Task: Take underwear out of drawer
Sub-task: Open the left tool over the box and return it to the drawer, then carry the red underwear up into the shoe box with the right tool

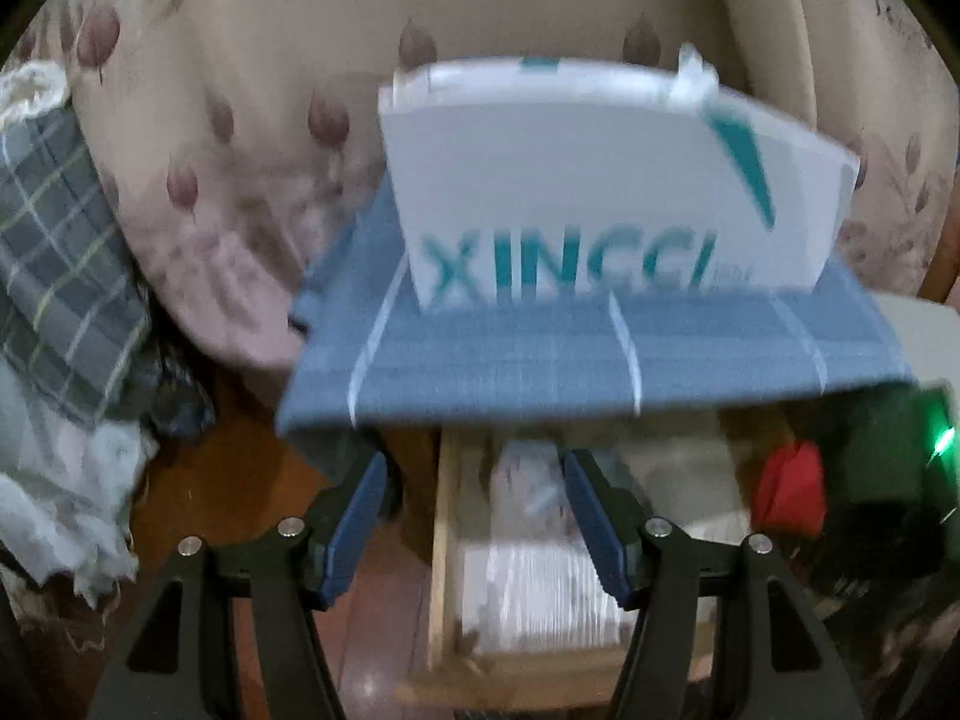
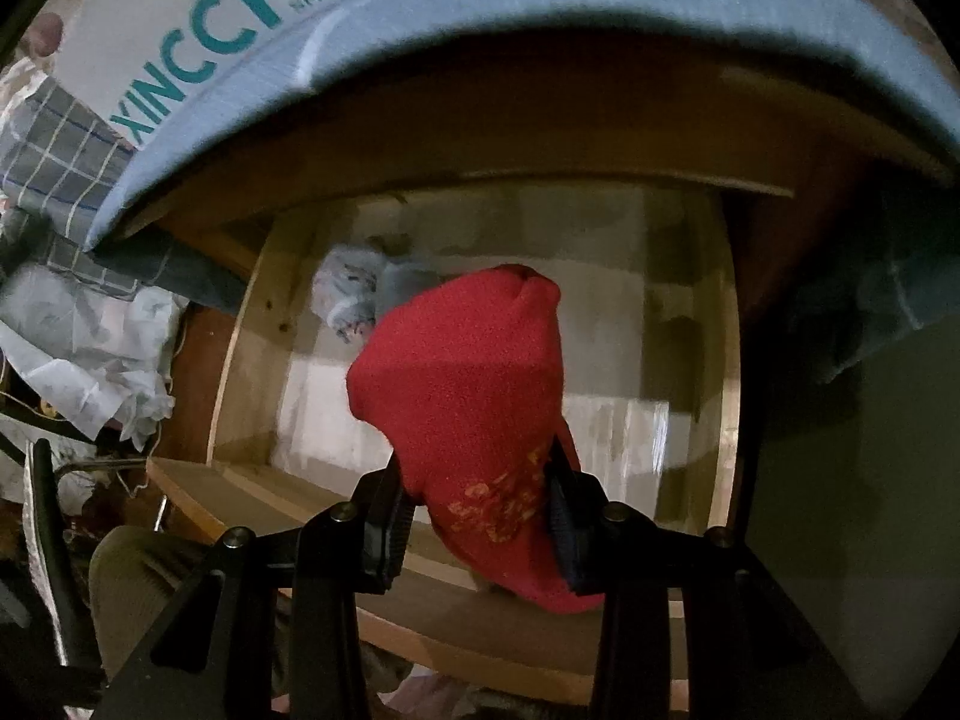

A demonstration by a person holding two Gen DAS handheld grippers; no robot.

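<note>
My left tongs point steeply downward with the two blue pads standing well apart and nothing between them. My right tongs tilt down more steeply still, and their jaws are clamped from both sides on a bunched red cloth, which bulges out ahead of the fingertips. Both black linkages spread out toward the cameras.

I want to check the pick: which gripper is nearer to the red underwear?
Right. The right gripper is clamped on the red underwear above the drawer. The left gripper is open and apart from it.
</note>
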